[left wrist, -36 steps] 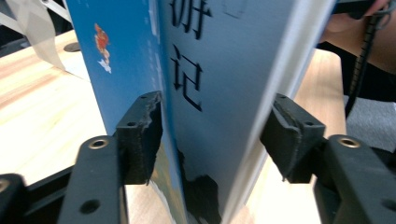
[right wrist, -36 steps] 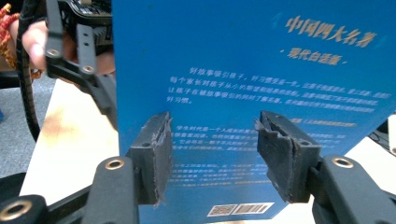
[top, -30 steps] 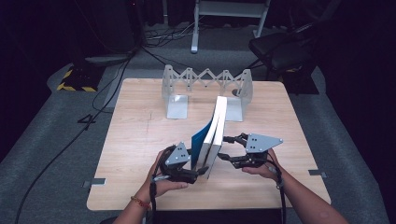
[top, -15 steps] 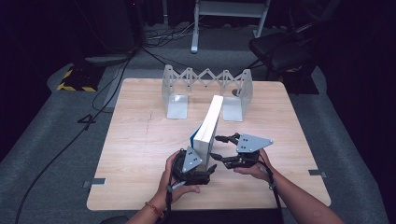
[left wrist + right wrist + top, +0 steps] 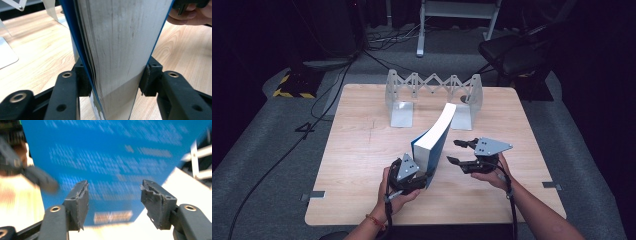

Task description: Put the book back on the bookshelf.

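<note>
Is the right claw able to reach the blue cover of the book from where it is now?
Probably yes: the right claw stands open beside the book, facing its blue cover with nothing between them, while the left claw grips the book's edge.

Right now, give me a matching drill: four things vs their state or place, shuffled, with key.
Things:
1. left tool
2. right tool
3. book
4. folding rack

States:
A. jaws apart, nothing between them, beside the blue cover
B. stands at the table's far edge
C. upright on the table, leaning
D. clamped on the book's lower end

Pairs: 1-D, 2-A, 3-C, 4-B
</note>
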{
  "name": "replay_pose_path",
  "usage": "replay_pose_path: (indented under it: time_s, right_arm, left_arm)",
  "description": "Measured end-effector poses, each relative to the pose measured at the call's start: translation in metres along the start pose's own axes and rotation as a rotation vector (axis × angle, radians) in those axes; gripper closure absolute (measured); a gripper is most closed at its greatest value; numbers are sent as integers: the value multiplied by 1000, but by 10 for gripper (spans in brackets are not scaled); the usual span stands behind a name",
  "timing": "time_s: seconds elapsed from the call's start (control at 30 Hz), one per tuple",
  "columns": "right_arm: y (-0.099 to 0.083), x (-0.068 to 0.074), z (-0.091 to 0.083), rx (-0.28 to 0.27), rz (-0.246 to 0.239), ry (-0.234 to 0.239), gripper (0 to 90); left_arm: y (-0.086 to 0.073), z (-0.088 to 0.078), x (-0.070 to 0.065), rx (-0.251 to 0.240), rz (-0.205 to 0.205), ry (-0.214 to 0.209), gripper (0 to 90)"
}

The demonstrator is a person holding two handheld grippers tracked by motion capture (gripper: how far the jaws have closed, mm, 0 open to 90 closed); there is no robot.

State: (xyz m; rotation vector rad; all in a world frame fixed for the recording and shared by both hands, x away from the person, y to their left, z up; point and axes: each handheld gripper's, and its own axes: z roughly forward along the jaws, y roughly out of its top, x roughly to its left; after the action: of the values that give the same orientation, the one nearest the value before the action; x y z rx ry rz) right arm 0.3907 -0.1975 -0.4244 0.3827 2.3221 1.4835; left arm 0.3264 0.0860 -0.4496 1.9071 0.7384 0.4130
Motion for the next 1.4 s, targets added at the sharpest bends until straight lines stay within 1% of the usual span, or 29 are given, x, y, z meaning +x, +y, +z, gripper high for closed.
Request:
replay_pose_path:
  time_s: [0.03, 0.07, 0.1, 0.17, 0.2, 0.23, 0.27, 0.33, 0.37, 0.4, 0.43, 0.47, 0.5, 0.57, 0.63, 0.67, 0.7, 0.73, 0.8, 0.83, 0.9, 0.93, 0.97, 1.0, 1.03, 1.1, 1.13, 1.27, 1.4]
  right_arm:
    - [-5, -5, -4, 18, 6, 7, 385]
    - [-10, -10, -8, 42, 8, -5, 383]
    - [-17, -17, -13, 77, 12, -14, 374]
    - [-30, -27, -21, 119, 36, -17, 380]
    - [-38, -32, -26, 150, 58, -18, 382]
    - [-47, -36, -30, 194, 63, -32, 381]
    - [-57, -40, -37, 234, 65, -47, 388]
    - [-71, -46, -47, 283, 76, -63, 391]
    - [-79, -49, -53, 295, 94, -72, 391]
    - [-79, -49, -53, 295, 94, -72, 391]
    - [-88, -53, -60, 305, 122, -77, 390]
    - [-100, -57, -69, 333, 141, -109, 387]
    - [-100, -57, -69, 333, 141, -109, 387]
    - [-106, -62, -73, 334, 161, -121, 388]
    - [-108, -65, -74, 333, 164, -135, 389]
    - [-110, -67, -74, 334, 173, -133, 389]
    - [-112, -69, -75, 329, 194, -121, 389]
    - [-113, -70, -75, 335, 196, -121, 387]
    - [-116, -70, -75, 350, 184, -124, 378]
    - [-117, -71, -76, 352, 188, -121, 376]
    - [-121, -73, -78, 340, 214, -106, 375]
    - [-121, -73, -78, 340, 214, -106, 375]
    - [-122, -74, -78, 341, 219, -103, 374]
    - [-125, -76, -79, 352, 218, -105, 372]
    - [-126, -77, -79, 351, 221, -99, 371]
    - [-127, -78, -80, 346, 225, -97, 372]
    - [-128, -79, -80, 350, 229, -103, 371]
    - [-131, -80, -79, 350, 232, -95, 366]
    - [-131, -78, -77, 343, 223, -77, 352]
  left_arm:
    - [0, 0, 2, 2, 1, -8, 552]
    - [0, -1, 5, 1, -9, -23, 555]
    - [0, -1, 7, -1, -8, -32, 560]
    - [0, -1, 10, -2, -11, -55, 567]
    - [0, 0, 13, -5, -13, -74, 571]
    - [0, 1, 15, -7, -21, -98, 576]
    - [0, 2, 16, -6, -15, -106, 582]
    - [2, 4, 17, 0, -6, -133, 584]
    - [2, 5, 18, -1, -3, -151, 586]
    - [2, 5, 18, -1, -3, -151, 588]
    - [3, 6, 18, -1, 7, -158, 588]
    - [4, 10, 19, -4, -1, -183, 589]
    - [4, 10, 19, -4, -1, -183, 589]
    - [5, 14, 18, -9, -10, -206, 589]
    - [6, 18, 17, -11, -18, -225, 589]
    - [8, 20, 17, -6, -5, -237, 589]
    - [8, 22, 16, -6, -4, -247, 588]
    - [9, 25, 15, -9, -8, -270, 588]
    - [10, 27, 14, -6, -1, -301, 587]
    - [11, 29, 13, -4, -3, -321, 587]
    - [12, 31, 10, 3, 3, -354, 587]
    - [12, 31, 10, 3, 3, -354, 587]
    - [13, 33, 8, 4, -1, -384, 587]
    - [13, 35, 5, 8, 6, -416, 586]
    - [13, 35, 5, 8, 6, -416, 586]
    - [14, 35, 3, 15, 22, -446, 587]
    - [14, 35, 2, 17, 22, -458, 587]
    - [12, 33, 3, 25, 21, -519, 588]
    - [11, 30, 5, 37, 45, -559, 587]
